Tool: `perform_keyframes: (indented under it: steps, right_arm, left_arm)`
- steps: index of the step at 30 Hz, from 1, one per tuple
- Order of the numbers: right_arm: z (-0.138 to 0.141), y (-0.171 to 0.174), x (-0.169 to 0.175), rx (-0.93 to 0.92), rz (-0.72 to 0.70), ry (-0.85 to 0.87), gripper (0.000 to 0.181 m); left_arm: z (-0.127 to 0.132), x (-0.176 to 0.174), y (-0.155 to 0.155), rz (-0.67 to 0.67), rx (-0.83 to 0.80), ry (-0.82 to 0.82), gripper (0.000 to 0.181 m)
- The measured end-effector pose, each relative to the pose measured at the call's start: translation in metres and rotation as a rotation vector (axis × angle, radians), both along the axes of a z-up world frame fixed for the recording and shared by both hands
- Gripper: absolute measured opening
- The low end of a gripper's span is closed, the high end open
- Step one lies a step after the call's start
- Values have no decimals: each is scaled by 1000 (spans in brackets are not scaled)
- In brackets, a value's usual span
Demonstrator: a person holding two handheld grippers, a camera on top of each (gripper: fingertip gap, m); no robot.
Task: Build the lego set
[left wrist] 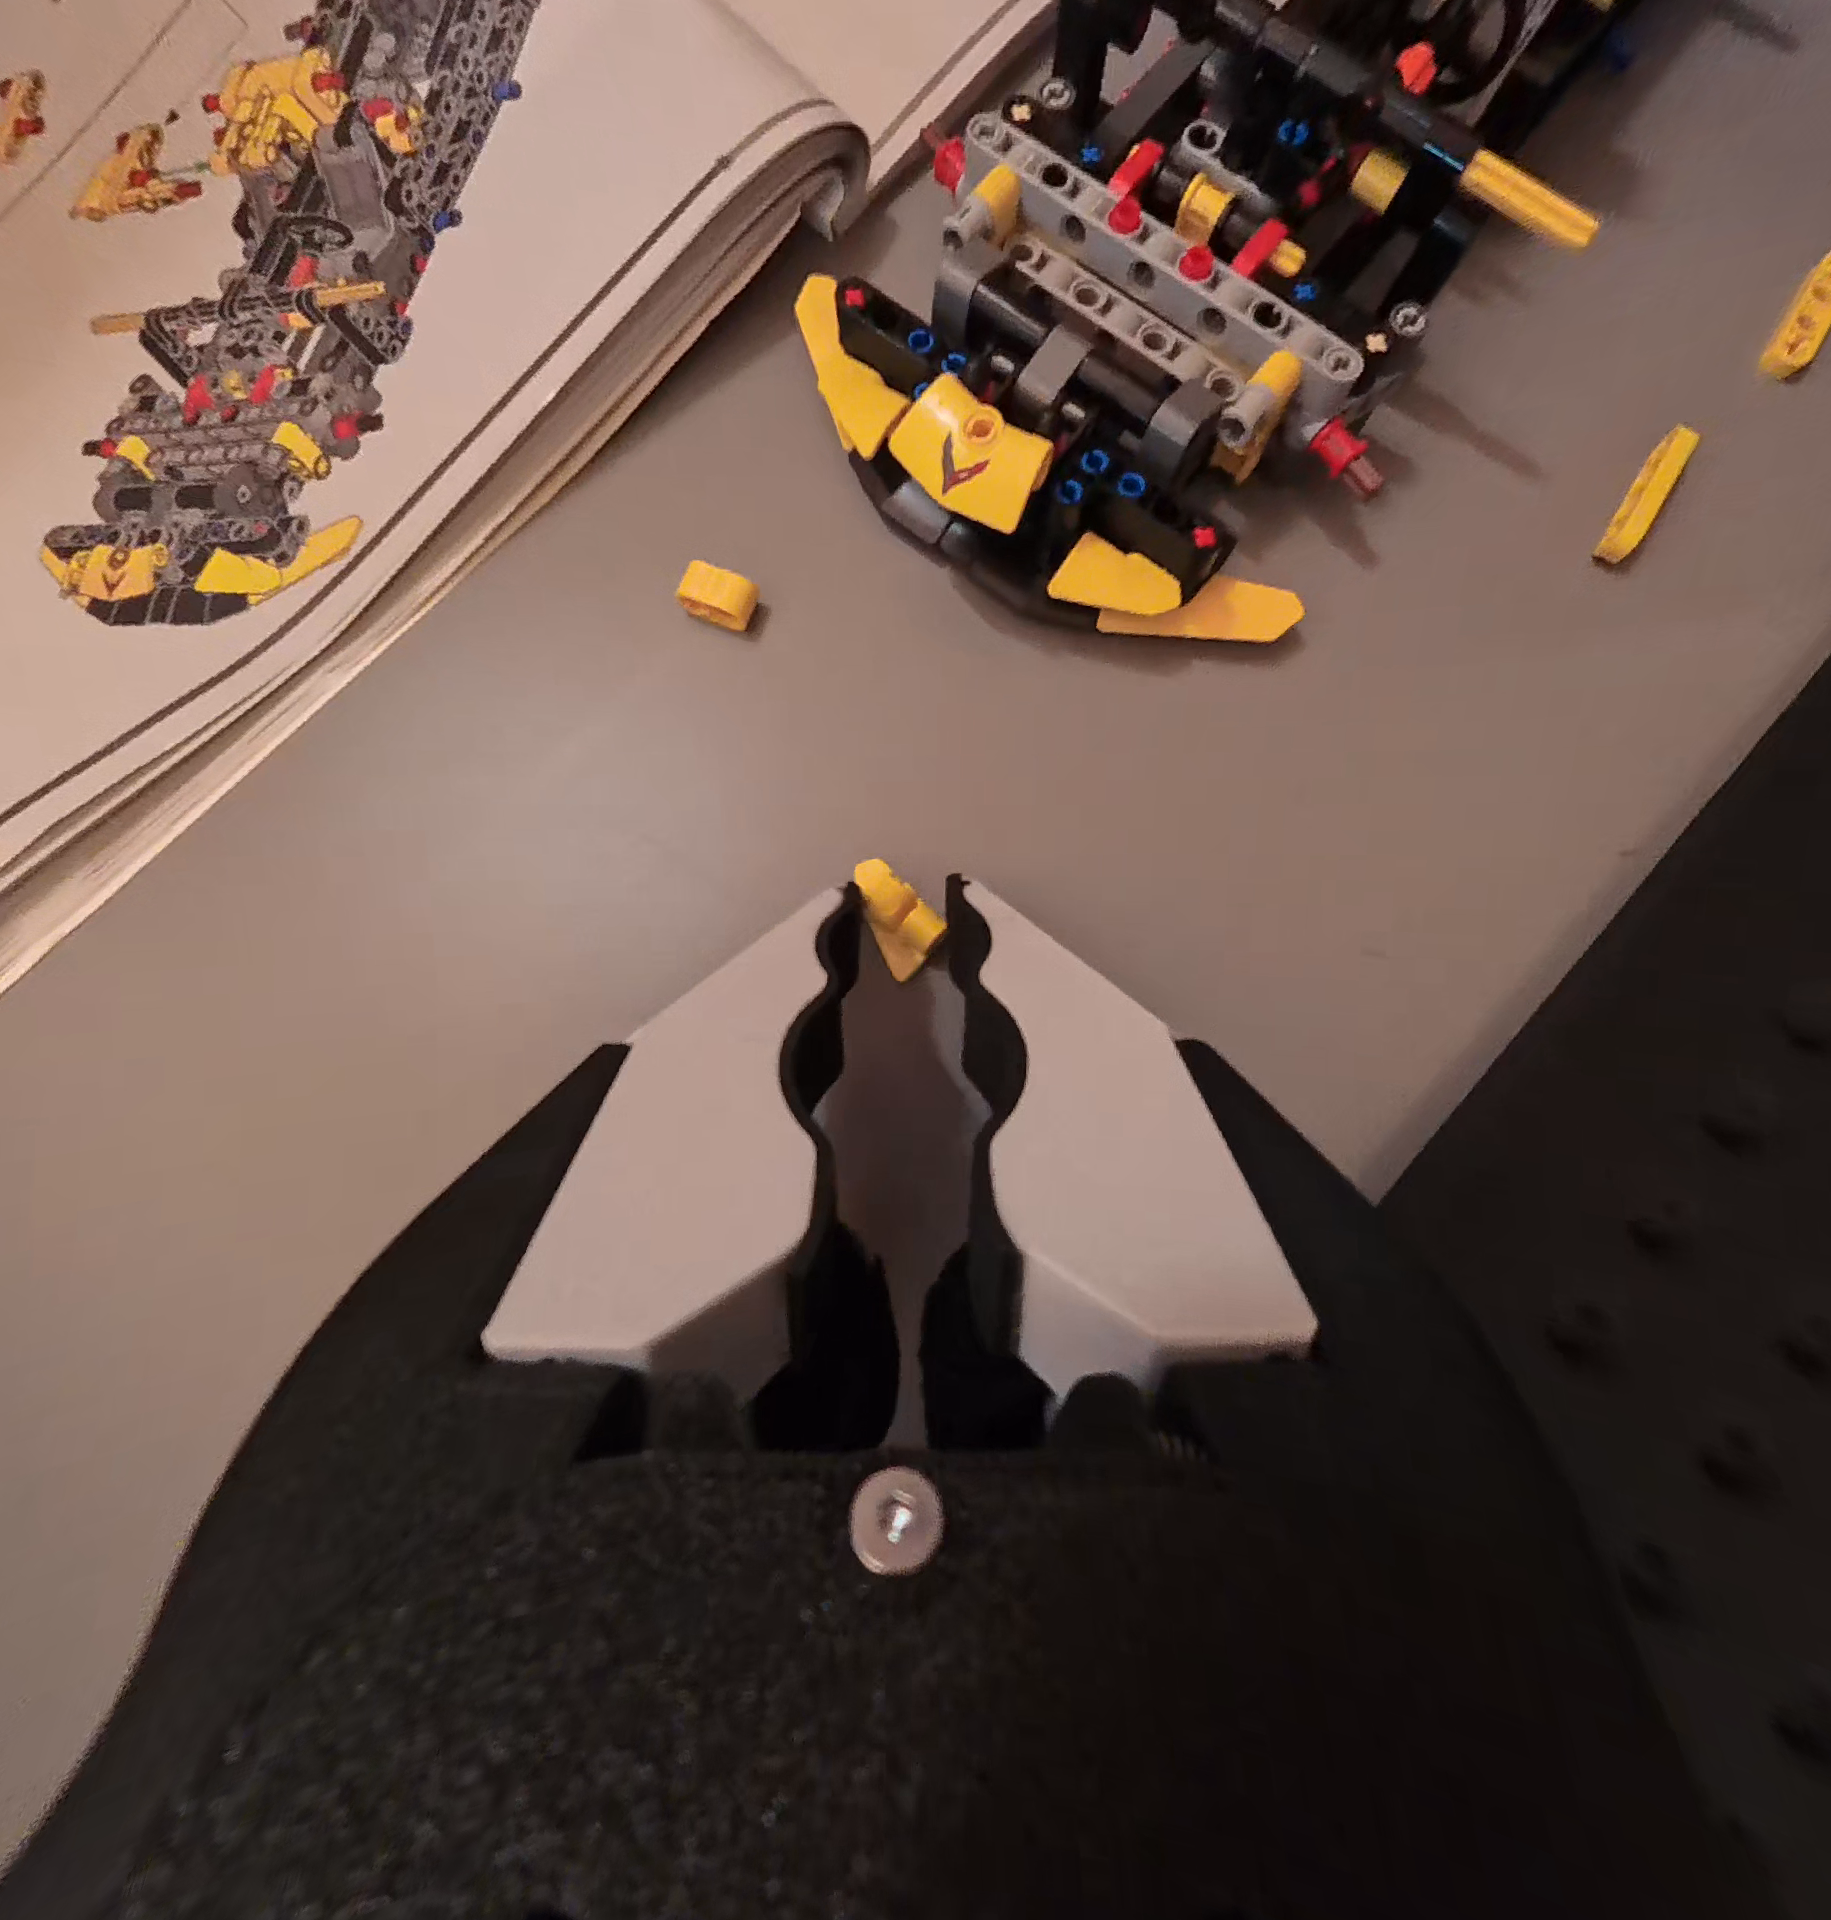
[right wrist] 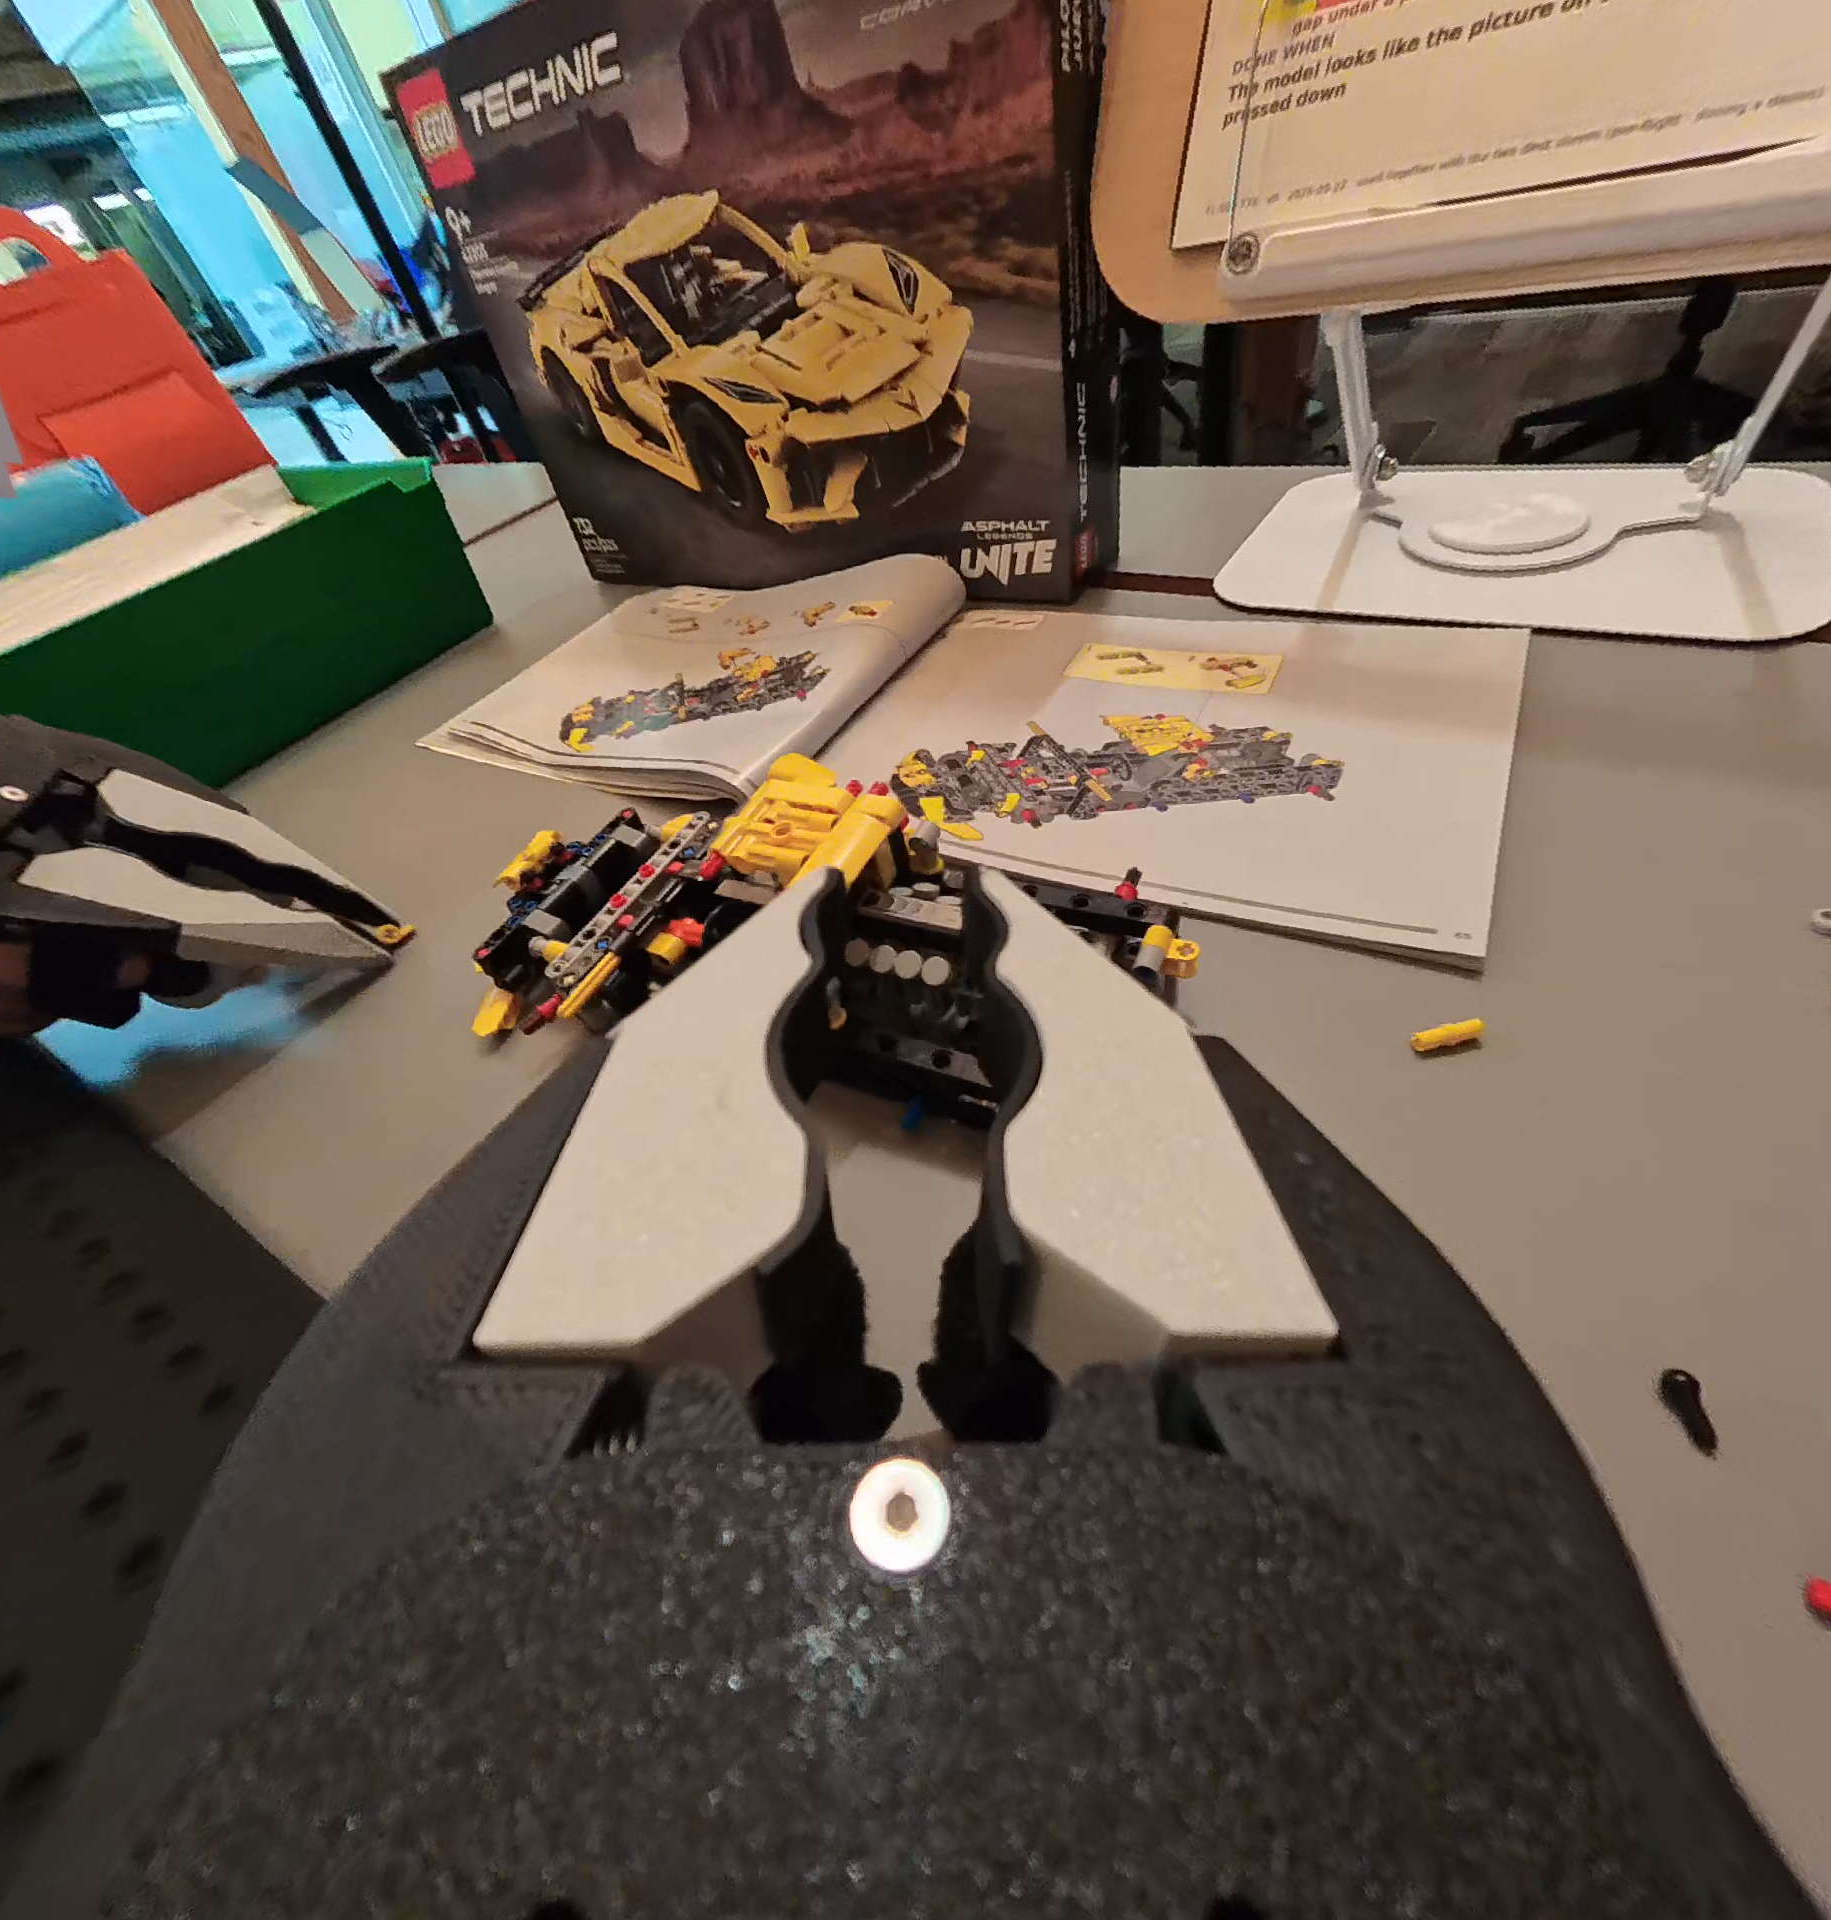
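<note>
Left tool (left wrist: 898,914) is closed on a small yellow connector piece (left wrist: 898,920), pinched at the very fingertips and sitting slightly askew. It hangs over bare tabletop (left wrist: 578,883), low and near the surface as seen from the right wrist view.

Key relation: the half-built car frame (left wrist: 1129,343) lies ahead of the left tool and a little to its right, well apart from it. The yellow-and-black nose end faces the tool; the frame's long axis runs away from the tool toward the far right. Judgement: the held piece must travel forward to reach the frame, so the left tool carries this step.

Right tool (right wrist: 903,894) hovers close over the frame's rear half, jaws parted with nothing between them. It is the nearer tool to the frame, likely placed to steady it, though contact cannot be confirmed.

Loose parts: a short yellow ring piece (left wrist: 717,594) between the left tool and the nose; two long yellow beams (left wrist: 1646,495) to the frame's right, lying roughly parallel to it; a yellow pin (right wrist: 1447,1035) to the right.

Writing: the open instruction booklet (right wrist: 1202,748) shows build diagrams only. The set box (right wrist: 765,291) stands behind it, bearing a brand logo, a product-line name and a yellow sports car picture. A printed sheet on a white stand (right wrist: 1534,540) carries text; wording not recorded.
</note>
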State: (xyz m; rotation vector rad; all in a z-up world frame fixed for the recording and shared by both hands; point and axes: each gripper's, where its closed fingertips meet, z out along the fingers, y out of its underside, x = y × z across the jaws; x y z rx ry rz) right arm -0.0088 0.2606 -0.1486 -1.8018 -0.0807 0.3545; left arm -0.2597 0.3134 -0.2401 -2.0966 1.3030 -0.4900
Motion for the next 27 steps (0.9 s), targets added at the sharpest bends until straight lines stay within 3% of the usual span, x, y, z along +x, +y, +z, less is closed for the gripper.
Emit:
perform_keyframes:
  steps: [6, 12, 15, 19, 27]
  right_arm:
    - [9, -2, 8, 49, 1, 108, 21]
    - [15, -5, 16, 86, -12, 169, 19]
    - [16, -5, 17, 91, -10, 194, 19]
    - [18, -7, 17, 103, -4, 206, 19]
    - [21, -10, 15, 115, 18, 238, 19]
  left_arm:
    - [13, 14, -12, -33, 53, -5, 10]
    - [47, 101, -62, -289, 55, -160, 10]
    - [36, 149, -79, -376, 81, -123, 10]
    - [20, 184, -88, -431, 82, -48, 10]
    - [-1, 192, -98, -476, 96, 62, 11]
